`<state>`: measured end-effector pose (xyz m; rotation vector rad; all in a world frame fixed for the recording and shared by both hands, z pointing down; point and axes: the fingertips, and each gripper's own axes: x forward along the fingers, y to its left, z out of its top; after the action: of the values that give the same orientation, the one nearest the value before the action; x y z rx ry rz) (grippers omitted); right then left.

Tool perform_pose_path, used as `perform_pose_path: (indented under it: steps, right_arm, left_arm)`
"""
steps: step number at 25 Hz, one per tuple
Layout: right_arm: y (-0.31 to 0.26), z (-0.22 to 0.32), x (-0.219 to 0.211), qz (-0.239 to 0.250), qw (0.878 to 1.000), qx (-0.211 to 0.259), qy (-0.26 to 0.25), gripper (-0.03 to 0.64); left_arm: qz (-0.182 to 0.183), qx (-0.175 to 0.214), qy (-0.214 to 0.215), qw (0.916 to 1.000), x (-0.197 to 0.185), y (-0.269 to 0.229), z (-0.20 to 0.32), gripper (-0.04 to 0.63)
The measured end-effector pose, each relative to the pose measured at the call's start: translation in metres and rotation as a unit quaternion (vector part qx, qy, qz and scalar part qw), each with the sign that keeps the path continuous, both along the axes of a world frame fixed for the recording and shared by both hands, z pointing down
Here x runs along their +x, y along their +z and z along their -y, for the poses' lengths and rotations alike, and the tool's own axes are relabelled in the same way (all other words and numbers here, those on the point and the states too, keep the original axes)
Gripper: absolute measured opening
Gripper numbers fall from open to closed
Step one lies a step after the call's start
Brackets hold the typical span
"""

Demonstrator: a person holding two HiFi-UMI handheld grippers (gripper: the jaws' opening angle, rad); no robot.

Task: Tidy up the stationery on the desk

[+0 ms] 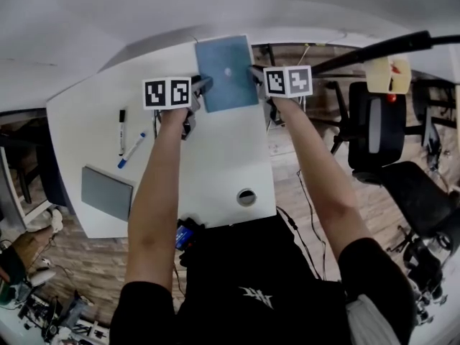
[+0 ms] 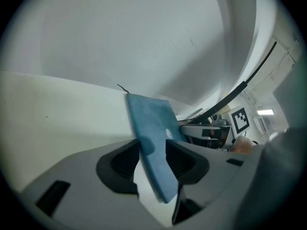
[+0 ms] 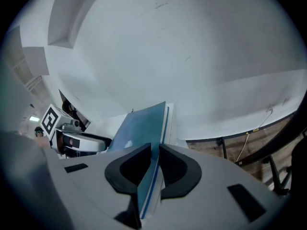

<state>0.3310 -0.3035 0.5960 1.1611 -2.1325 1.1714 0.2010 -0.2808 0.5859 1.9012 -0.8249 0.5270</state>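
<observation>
**First:** White table (image 1: 215, 157) over a wood-plank floor, with a black office chair (image 1: 374, 129) off to its right; how do the person's arms sit?

**Second:** Both bare forearms reach forward side by side, each claw tipped downward toward the table's far edge; the left claw (image 1: 203, 85) is released, its jaws spread with the left edge of the blue notebook (image 1: 227, 74) between them; the right claw (image 1: 256, 72) is clenched on that notebook's right edge.

**First:** And the counts?

**Second:** Two claws, each bearing one cube of black-and-white square markers; two notebooks, the blue notebook at the far edge between the claws and a grey notebook (image 1: 106, 192) at the table's near left corner; two pens well left of the arms, a black-capped pen (image 1: 122, 130) and a blue-capped pen (image 1: 133, 149) just beside it; one round cable hole (image 1: 246, 197) near the front edge.

**First:** Any writing?

**Second:** None legible; the blue cover shows only a small pale spot; a white mark on the person's black shirt is too blurred to read.
</observation>
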Motion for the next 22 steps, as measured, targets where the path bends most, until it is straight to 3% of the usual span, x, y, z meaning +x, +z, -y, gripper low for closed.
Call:
perform_pose_path:
  steps: [2,5,9,12,15,22]
  right_arm:
    - [-0.001,0.001,0.002,-0.022,1.0,0.009,-0.002,0.062]
    - [-0.011,0.002,0.009,-0.044,0.999,0.03,0.0,0.166]
    - [-0.065,-0.01,0.0,-0.038,0.994,0.1,-0.014,0.166]
    - [-0.117,-0.047,-0.053,0.009,0.984,0.16,-0.072,0.164]
    - [-0.144,-0.095,-0.115,0.077,0.963,0.205,-0.157,0.156]
    - [-0.143,-0.183,-0.234,0.166,0.937,0.174,-0.253,0.09]
  left_arm:
    - [0.006,0.005,-0.001,1.0,-0.003,-0.002,-0.001,0.18]
    - [0.008,0.018,-0.003,0.9998,-0.012,-0.013,-0.007,0.195]
    - [-0.015,0.07,-0.016,0.9973,-0.039,-0.062,-0.024,0.192]
    - [-0.017,0.116,-0.039,0.9924,-0.086,-0.104,-0.059,0.189]
    - [-0.012,0.141,-0.073,0.9873,-0.136,-0.129,-0.101,0.164]
    - [0.004,0.158,-0.15,0.9759,-0.254,-0.147,-0.176,0.072]
